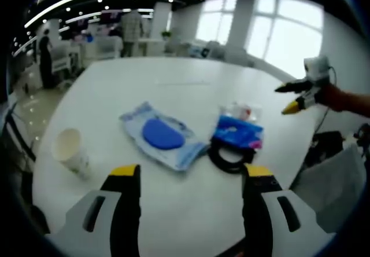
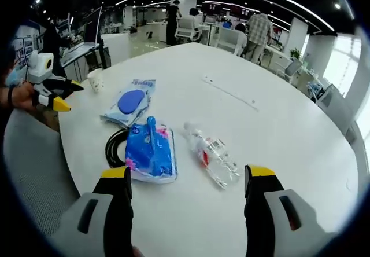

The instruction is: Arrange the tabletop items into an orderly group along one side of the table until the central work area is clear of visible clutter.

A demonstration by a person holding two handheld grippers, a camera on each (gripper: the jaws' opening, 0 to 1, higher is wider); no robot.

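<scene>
On the white round table point(image 1: 173, 89) lie a pale blue wipes pack with a dark blue lid point(image 1: 162, 134), a bright blue packet point(image 1: 237, 132) resting over a black ring point(image 1: 226, 158), and a clear plastic bottle point(image 1: 241, 111) on its side. A paper cup point(image 1: 70, 150) stands at the left. My left gripper point(image 1: 191, 175) is open above the near table edge, nothing between its jaws. In the right gripper view my right gripper point(image 2: 188, 179) is open too, just short of the blue packet point(image 2: 149, 150) and the bottle point(image 2: 213, 155). The wipes pack point(image 2: 129, 102), ring point(image 2: 115, 146) and cup point(image 2: 96, 80) lie beyond.
The right gripper point(image 1: 300, 98) with a hand shows past the table's right edge in the left gripper view; the left gripper point(image 2: 53, 92) shows at the left in the right gripper view. A grey chair point(image 1: 329, 182) stands by the table. People and desks fill the office behind.
</scene>
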